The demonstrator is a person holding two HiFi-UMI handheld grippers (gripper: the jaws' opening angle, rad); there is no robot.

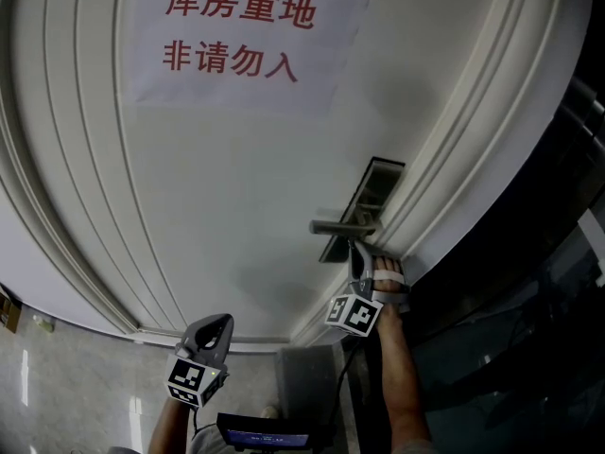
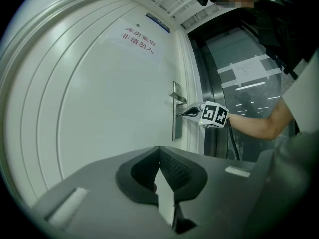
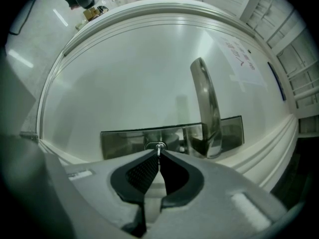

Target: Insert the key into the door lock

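While the left tool [image 2: 159,151] idles closed, the right tool [image 3: 159,154] clamps the key [image 3: 159,148] at the lock [image 3: 149,145].

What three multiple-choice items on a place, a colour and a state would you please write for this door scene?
1. Where is the right gripper's tip? A at the lock plate, below the lever handle; B by the floor; C on glass.
2. The paper sign's lettering: A blue; B red; C green.
3. Right gripper's jaws: A wide apart; B clamping the handle; C shut on the key.
1 A, the plate lies just ahead in its view; 2 B, red characters; 3 C, the key pokes out between closed jaws.
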